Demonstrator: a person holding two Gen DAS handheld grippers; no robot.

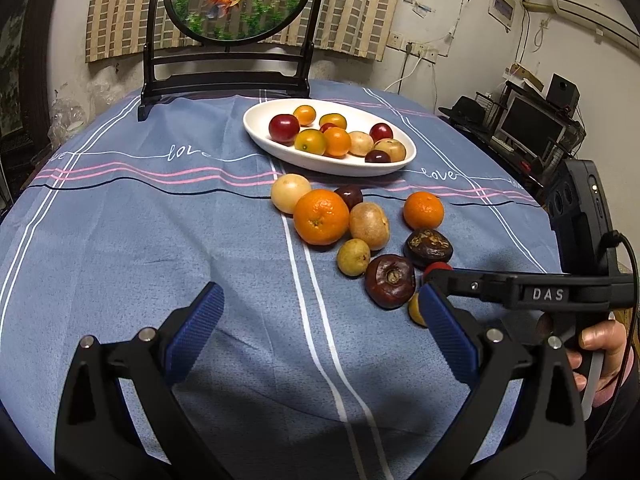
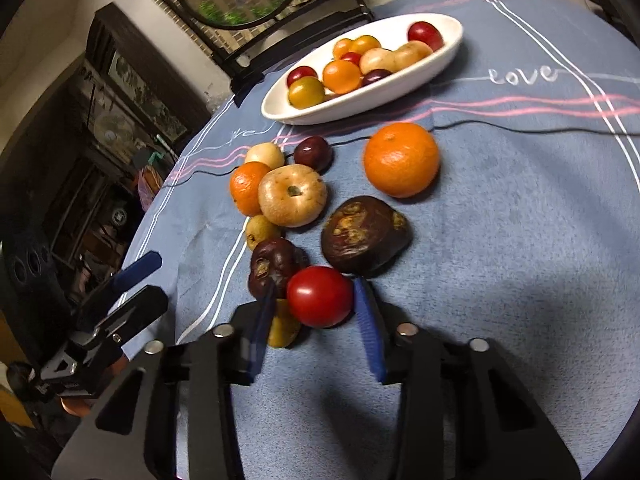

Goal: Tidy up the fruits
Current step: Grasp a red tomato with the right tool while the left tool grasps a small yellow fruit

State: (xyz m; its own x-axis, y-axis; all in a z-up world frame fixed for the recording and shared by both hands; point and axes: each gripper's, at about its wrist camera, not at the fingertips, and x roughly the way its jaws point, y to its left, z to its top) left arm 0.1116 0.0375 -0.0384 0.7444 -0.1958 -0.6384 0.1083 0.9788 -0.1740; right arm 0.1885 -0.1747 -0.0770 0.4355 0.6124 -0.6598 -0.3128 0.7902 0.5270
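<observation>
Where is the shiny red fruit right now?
The shiny red fruit sits low in the right wrist view, between the blue pads of the right gripper, which close on it. A dark wrinkled fruit touches it on the left.

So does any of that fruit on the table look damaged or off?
Yes. The dark brown flattened fruit, lying beside the red round fruit, has a rough patch of yellowish crust on its top. The dark purple wrinkled fruit next to it looks shrivelled. The rest look sound.

Bare tablecloth lies open left of the loose fruit cluster, which crowds the white dish.
</observation>
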